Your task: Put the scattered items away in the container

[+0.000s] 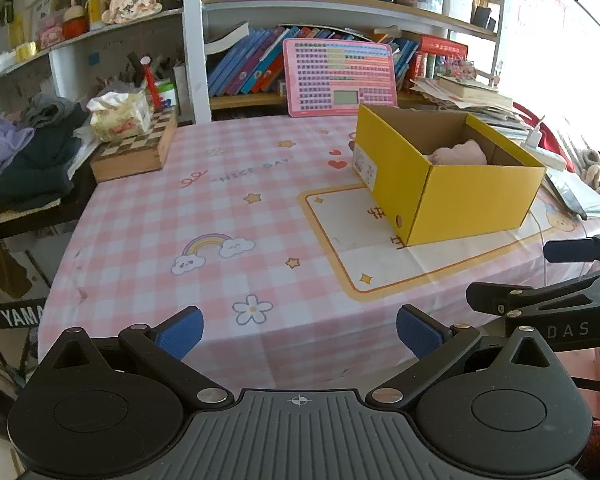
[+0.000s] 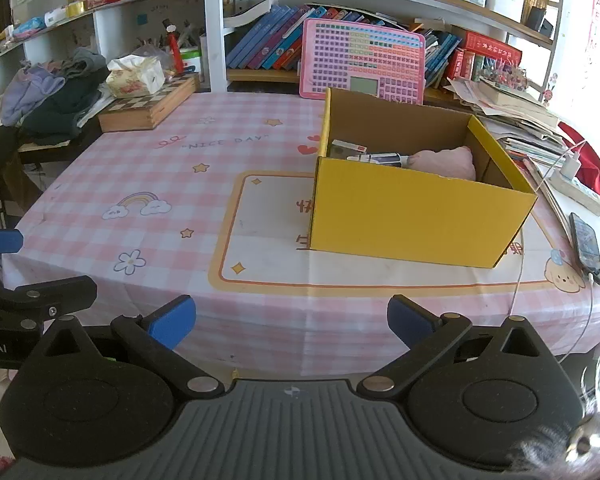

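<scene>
- Left gripper [image 1: 299,331]: jaws spread wide, nothing between the blue pads; it hangs over the near edge of the checked tablecloth [image 1: 204,216].
- Right gripper [image 2: 291,321]: jaws likewise wide apart and empty, at the near table edge.
- Yellow box [image 2: 416,216] stands well beyond both sets of jaws, to the right of centre, open at the top, on the cloth's cream panel.
- Inside the box: a pink soft thing [image 2: 446,162] toward the right; the right wrist view also shows a marker pen [image 2: 384,159] and a small carton [image 2: 344,148] beside it. The left wrist view shows only the pink thing.
- Writing: "NICE DAY" on the cloth; "DAS" on the right gripper's body seen from the left view; "YAMA" at that view's left edge.
- A white label [image 1: 365,168], unreadable, shows on the box's end only in the left view.
- Phone [image 2: 586,246] right of the box, right view only.
- Farther back: chessboard case [image 2: 150,104], pink chart board [image 2: 362,62].
</scene>
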Motion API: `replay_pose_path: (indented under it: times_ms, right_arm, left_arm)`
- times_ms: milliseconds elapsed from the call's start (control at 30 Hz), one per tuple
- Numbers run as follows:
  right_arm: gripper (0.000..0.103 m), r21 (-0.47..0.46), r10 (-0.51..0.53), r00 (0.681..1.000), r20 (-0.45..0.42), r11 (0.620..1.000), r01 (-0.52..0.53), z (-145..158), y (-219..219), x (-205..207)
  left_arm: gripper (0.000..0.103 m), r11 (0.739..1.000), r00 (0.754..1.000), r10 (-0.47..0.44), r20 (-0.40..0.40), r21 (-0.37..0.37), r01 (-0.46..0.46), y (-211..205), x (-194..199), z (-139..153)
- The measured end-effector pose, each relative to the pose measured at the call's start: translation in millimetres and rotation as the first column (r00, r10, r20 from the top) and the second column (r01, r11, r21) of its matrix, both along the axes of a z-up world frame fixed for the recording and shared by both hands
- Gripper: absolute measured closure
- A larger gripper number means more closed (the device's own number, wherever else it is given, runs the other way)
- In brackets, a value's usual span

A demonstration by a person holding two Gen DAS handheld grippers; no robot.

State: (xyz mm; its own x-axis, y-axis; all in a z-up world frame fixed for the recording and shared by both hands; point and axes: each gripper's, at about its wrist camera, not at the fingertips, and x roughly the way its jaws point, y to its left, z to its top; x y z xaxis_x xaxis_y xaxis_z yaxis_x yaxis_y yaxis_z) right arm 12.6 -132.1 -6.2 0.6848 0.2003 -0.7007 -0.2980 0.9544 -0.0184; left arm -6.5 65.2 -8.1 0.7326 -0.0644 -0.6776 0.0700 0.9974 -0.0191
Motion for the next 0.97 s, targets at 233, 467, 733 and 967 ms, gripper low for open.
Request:
replay_pose_path:
  times_ms: [233,467,733,967]
  right_arm:
    - [0.000,-0.002,0.000,1.000,-0.002,1.000,0.000,0.1,1.5,1.4]
    - [0.000,-0.006,-0.004,1.000,-0.009,1.000,0.004,-1.7,4.1,4.5]
    - [0.000,-0.007,-0.006,1.000,-0.012,1.000,0.006,-2.8,2.9,6.7]
    - [0.000,-0.009,-0.004,1.000,-0.019,1.000,0.004,-5.1,4.7,10.6]
  left_arm:
    - [0.000,1.000,1.000,0.005,-0.007,-0.013,-0.005,3.4,2.0,-1.2]
    - [0.000,1.000,1.000,0.011,-0.017,-0.026,-0.012,5.3,5.0,-3.7]
    - [0.000,1.000,1.000,0.003,-0.015,-0.022,-0.004,4.1,7.4,-3.6]
    - [0.000,1.000,1.000,0.008,-0.022,-0.023,-0.008,3.4,11.2,-4.0]
